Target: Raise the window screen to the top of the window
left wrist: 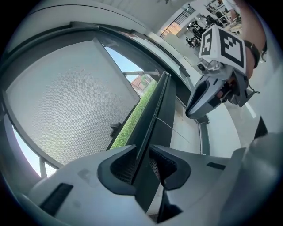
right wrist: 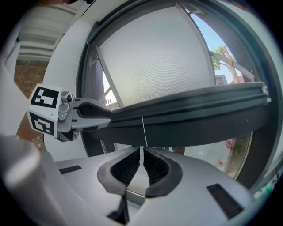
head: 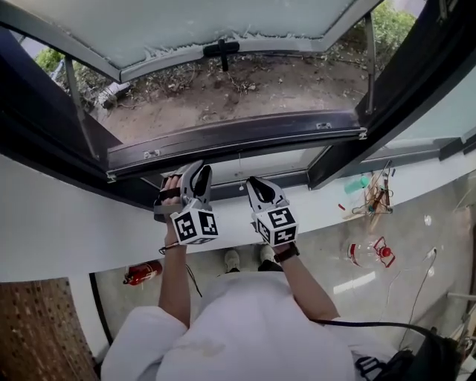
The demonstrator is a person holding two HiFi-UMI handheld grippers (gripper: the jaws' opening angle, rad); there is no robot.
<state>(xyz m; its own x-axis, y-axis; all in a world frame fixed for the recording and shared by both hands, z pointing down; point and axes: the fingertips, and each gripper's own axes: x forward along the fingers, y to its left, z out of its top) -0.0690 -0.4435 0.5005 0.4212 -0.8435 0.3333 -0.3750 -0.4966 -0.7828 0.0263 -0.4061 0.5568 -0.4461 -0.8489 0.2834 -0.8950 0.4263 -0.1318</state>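
Note:
The window screen's dark bottom rail (head: pixel 238 138) runs across the open window frame. A thin white pull cord (right wrist: pixel 143 132) hangs from its middle. My left gripper (head: pixel 199 170) reaches up to the rail left of the cord. In the left gripper view the rail (left wrist: pixel 154 114) passes between the open jaws of that gripper (left wrist: pixel 142 152). My right gripper (head: pixel 256 182) sits just below the rail. In the right gripper view that gripper (right wrist: pixel 141 151) is shut on the cord. Behind the rail (right wrist: pixel 190 112) the outward-tilted window pane (head: pixel 208 22) shows.
The white sill and wall (head: pixel 74 223) lie below the frame. On the floor are a red fire extinguisher (head: pixel 143 273), a clear bottle with a red clip (head: pixel 372 253) and loose clutter (head: pixel 375 197). The pane's black handle (head: pixel 222 50) hangs outside.

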